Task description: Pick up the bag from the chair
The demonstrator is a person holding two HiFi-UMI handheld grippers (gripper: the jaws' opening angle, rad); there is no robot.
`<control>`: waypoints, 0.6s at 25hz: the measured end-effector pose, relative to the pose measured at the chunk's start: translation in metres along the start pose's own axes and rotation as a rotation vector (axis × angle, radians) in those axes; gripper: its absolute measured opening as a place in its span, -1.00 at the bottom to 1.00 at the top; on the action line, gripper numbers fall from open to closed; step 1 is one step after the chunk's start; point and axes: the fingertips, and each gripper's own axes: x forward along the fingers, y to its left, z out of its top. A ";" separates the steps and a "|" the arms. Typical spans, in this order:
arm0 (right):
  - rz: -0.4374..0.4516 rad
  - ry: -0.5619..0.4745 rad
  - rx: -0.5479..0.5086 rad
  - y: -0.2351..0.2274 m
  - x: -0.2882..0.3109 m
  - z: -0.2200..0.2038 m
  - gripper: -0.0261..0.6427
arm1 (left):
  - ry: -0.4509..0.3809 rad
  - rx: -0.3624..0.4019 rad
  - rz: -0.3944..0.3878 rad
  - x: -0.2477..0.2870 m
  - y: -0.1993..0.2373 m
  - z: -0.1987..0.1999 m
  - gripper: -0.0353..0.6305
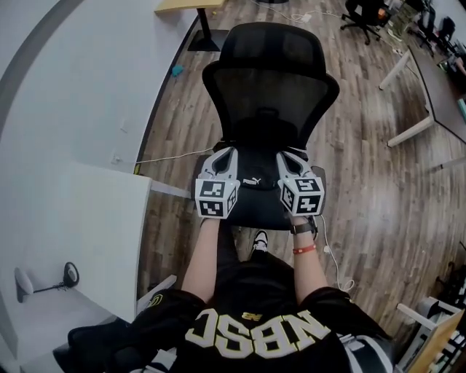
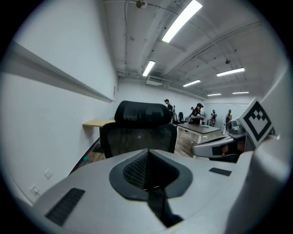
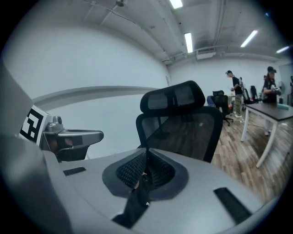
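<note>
A black mesh office chair (image 1: 271, 87) stands in front of me. On its seat lies a black bag (image 1: 253, 191) with a small white logo, between my two grippers. My left gripper (image 1: 222, 154) is shut on a black strap (image 2: 158, 208) of the bag, and the strap hangs down from between its closed jaws (image 2: 147, 154). The right gripper (image 1: 289, 156) is likewise shut (image 3: 146, 157) on a black strap (image 3: 136, 203). Both grippers point at the chair's backrest (image 2: 137, 135) (image 3: 183, 125). Most of the bag is hidden under the grippers.
A white table (image 1: 73, 233) stands close at the left, against a white wall. A white cable (image 1: 175, 155) runs over the wooden floor. At the right are a dark desk with white legs (image 1: 433, 87) and more chairs (image 1: 364, 14). People stand far back (image 3: 234, 91).
</note>
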 end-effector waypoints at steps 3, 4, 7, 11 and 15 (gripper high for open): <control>-0.036 0.060 0.033 -0.017 0.032 -0.022 -0.83 | 0.063 -0.026 -0.027 0.038 0.018 -0.029 -0.84; -0.051 0.081 0.043 -0.024 0.041 -0.031 -0.83 | 0.090 -0.036 -0.039 0.051 0.022 -0.040 -0.84; -0.092 0.147 0.080 -0.046 0.070 -0.055 -0.81 | 0.172 -0.060 -0.081 0.091 0.032 -0.072 -0.84; -0.106 0.230 0.081 -0.071 0.111 -0.083 -0.77 | 0.271 -0.071 -0.114 0.134 0.044 -0.116 -0.84; -0.111 0.303 0.073 -0.088 0.142 -0.115 -0.73 | 0.367 -0.077 -0.136 0.160 0.056 -0.160 -0.71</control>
